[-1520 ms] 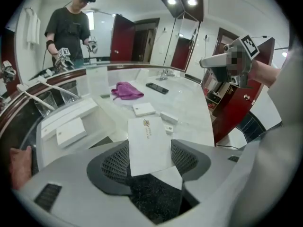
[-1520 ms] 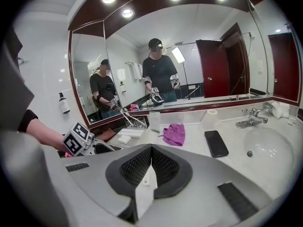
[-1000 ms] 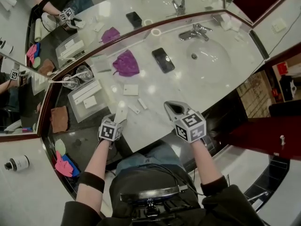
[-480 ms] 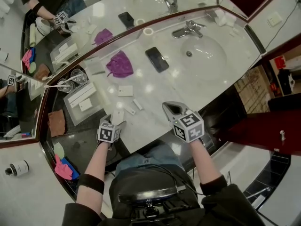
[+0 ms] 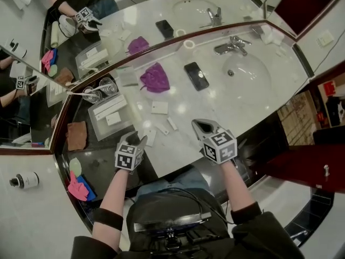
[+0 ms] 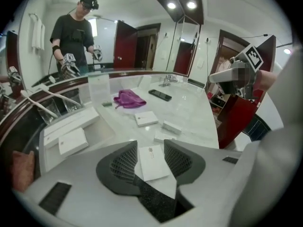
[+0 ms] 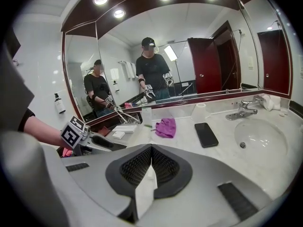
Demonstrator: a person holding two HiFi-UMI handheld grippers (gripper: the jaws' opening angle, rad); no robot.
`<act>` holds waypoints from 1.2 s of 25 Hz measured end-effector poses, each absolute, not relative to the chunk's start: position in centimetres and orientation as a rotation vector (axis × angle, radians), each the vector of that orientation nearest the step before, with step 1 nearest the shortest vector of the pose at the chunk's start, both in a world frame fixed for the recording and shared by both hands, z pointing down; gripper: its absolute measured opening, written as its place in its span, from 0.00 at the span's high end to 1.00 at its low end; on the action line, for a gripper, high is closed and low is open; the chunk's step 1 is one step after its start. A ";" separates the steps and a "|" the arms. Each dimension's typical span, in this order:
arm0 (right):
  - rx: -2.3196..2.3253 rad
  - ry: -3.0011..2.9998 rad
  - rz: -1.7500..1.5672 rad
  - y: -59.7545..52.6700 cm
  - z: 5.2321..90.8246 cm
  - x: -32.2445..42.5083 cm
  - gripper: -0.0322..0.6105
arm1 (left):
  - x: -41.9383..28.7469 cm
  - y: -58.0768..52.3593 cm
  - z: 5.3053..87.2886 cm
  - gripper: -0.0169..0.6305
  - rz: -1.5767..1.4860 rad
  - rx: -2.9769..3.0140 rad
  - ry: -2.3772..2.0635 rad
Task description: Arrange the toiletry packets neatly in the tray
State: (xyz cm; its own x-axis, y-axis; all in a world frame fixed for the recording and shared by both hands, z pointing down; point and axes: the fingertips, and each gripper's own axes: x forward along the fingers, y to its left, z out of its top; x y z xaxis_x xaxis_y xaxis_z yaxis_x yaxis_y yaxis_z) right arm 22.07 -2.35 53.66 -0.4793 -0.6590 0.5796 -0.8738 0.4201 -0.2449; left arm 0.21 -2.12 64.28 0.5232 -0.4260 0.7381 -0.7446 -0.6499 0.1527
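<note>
Left gripper view: left gripper (image 6: 146, 144) fingers, just closing, clamp flat white paper packet (image 6: 150, 163) by side edges; likely light, bendy, so grip mid-length. Right gripper (image 7: 150, 149) pinched tight on thin white slip (image 7: 143, 191).

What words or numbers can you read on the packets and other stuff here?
None can be read.
White packet: tiny grey mark near its top, too small to read.
Flat box in the tray: small mark, too small to read.
Square box beyond the packet: faint mark, blurred.
Bottle with a black cap: label too small to read.
</note>
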 end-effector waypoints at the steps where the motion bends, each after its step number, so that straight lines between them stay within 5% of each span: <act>1: 1.295 -2.295 0.735 -2.7 53.5 21.3 0.93 | -0.4 -2.3 63.1 0.76 0.914 2.326 -0.991; 4: 1.247 -2.332 0.711 -3.8 52.8 18.7 0.93 | -2.7 -2.3 59.3 0.97 0.824 2.345 -1.097; 20: 0.946 -2.500 0.560 -6.4 49.6 2.9 0.93 | -22.4 1.7 46.9 0.97 0.455 2.120 -1.722; 30: 0.910 -2.493 0.551 -5.7 49.9 0.0 0.93 | -25.7 3.8 46.3 0.97 0.452 2.075 -1.789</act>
